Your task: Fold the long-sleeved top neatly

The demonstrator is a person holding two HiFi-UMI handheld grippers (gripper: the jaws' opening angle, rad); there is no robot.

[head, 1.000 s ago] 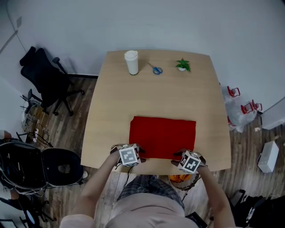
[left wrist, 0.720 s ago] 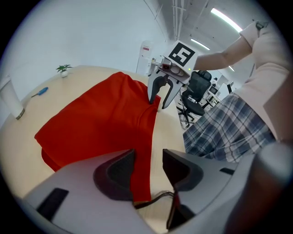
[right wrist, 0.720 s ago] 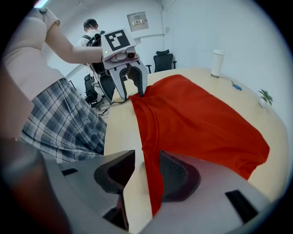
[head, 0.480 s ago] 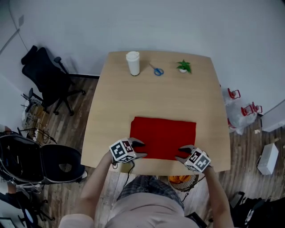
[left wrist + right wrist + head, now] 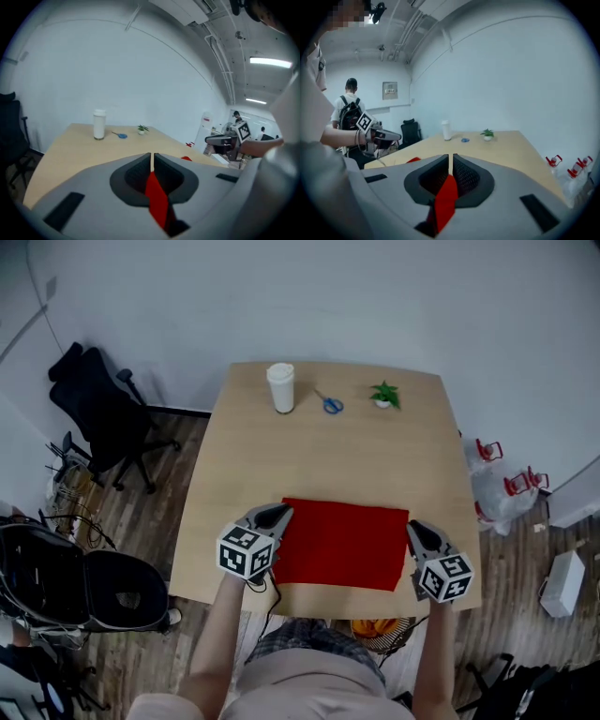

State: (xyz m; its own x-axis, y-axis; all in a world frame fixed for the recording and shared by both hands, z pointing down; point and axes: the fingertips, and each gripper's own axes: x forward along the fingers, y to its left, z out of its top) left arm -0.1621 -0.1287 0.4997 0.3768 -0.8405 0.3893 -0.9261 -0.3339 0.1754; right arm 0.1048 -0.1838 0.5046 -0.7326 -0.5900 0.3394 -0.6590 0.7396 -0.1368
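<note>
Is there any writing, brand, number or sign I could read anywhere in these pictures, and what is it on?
No text can be read anywhere.
Framed wall sign: too blurred to read.
White board with a red patch: too blurred to read.
Two cubes with square markers: black-and-white patterns only, no letters.
White cup: no print visible.
</note>
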